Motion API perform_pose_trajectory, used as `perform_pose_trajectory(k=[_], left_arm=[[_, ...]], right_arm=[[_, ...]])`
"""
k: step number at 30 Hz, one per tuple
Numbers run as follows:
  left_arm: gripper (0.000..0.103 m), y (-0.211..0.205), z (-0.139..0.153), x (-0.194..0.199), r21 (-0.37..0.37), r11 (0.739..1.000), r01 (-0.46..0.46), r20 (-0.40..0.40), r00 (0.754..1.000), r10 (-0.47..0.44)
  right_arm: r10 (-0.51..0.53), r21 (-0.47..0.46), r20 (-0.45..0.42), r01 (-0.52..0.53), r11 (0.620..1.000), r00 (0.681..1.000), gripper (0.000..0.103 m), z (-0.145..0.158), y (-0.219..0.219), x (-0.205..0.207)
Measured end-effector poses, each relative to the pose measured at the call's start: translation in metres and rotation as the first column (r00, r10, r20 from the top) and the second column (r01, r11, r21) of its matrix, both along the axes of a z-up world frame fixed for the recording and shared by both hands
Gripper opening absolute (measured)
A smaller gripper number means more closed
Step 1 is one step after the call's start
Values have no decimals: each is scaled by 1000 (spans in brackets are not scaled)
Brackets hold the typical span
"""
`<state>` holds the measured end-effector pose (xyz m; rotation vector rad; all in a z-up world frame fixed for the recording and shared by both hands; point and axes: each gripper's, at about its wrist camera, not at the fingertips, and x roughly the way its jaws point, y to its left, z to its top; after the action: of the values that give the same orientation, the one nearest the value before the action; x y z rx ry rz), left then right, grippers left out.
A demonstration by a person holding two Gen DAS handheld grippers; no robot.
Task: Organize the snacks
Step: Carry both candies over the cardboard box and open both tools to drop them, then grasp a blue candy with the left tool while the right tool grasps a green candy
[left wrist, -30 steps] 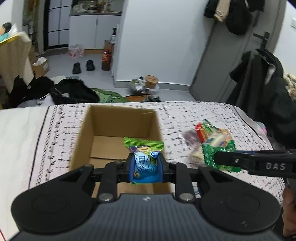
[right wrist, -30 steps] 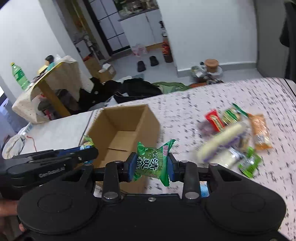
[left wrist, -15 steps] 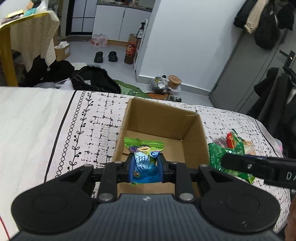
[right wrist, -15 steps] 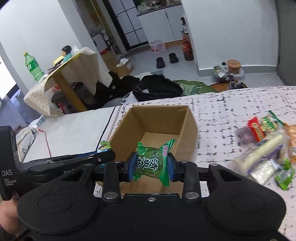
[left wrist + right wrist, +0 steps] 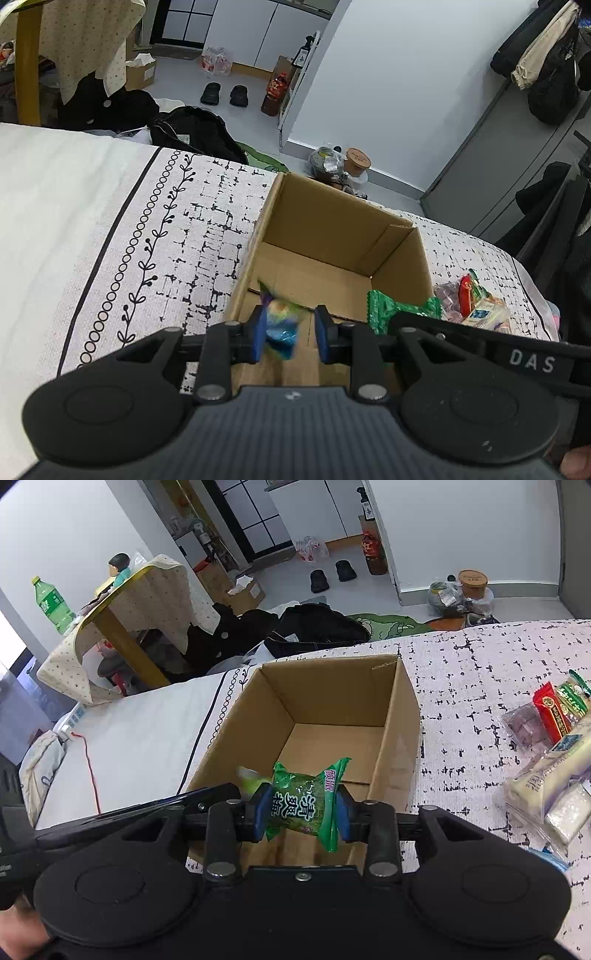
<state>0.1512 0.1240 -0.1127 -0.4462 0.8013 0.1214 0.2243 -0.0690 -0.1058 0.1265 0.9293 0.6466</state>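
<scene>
An open cardboard box stands on the patterned bedspread. My left gripper is over the box's near edge with its jaws apart; the blue and green snack packet sits blurred between them, touching only the left pad. My right gripper is shut on a green snack packet and holds it over the box's near rim. That packet also shows in the left wrist view. The box floor looks bare.
A heap of loose snacks lies on the bedspread right of the box, also in the left wrist view. Beyond the bed's far edge are bags, shoes and a draped table. Coats hang at the right.
Both grippers moved in over the box. My left gripper's jaws have opened and the blue packet is slipping loose, blurred. The right gripper still holds its green packet.
</scene>
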Motion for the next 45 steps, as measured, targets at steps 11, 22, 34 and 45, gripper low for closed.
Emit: perform_pose_trajectory(k=[11,22,34,45], left_arm=[[65,-6,21,-14,14,1000,-10,33,999,9],[86,-34,35,-23,60,998,18,29,999,-20],[103,-72,49,-31,114,989,95,40,994,-100],[103,-103,56,-22,132,975,181,44,981,-189]], right_arm=[[-44,32,26,43,999,999,61,11,-24,-9],[-104,-17,74,105,994,992,86,19,-72,-25],[-147,-34,105,151,988,984,103,39,-125,-34],[-173,-65,183,187,980,968,103,48,-175,-44]])
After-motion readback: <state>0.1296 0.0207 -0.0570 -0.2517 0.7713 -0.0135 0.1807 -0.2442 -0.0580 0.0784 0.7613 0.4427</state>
